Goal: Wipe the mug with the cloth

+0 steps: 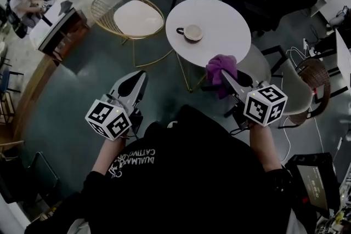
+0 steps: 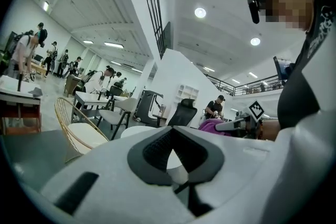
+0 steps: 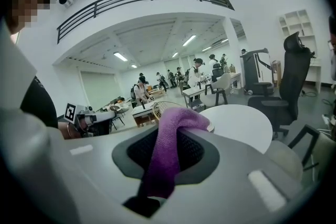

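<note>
Nearest the person, the left claw [image 1: 140, 76] is pointing forward with its jaws pressed together on nothing. Beside it, the right claw [image 1: 224, 75] is pinching the purple fleecy cloth [image 1: 220, 66]. The right gripper view shows one fold running down between the jaws while the bulk is bunching over the tips. Both claws are hanging short of the round white tabletop [image 1: 225, 19]. The gold wire chair with a white seat [image 1: 129, 16] is standing at the tabletop's left. The small pale ceramic mug with a dark handle [image 1: 192, 33] is standing upright near the tabletop's middle, well apart from both claws.

Risks, as judged:
- The cloth is being held by a single fold, so dragging it against the mug could be pulling it out of the grip.
- The mug is standing free. Unless the left claw is spread and set on it, wiping pressure could be sliding it across the smooth top or tipping it. Whether it is holding liquid cannot be told.
- The bunched cloth is hiding the right claw's tips in the head view, so a hard jaw could be knocking the mug.
- The wire chair is flanking the left approach and could be catching that arm.
</note>
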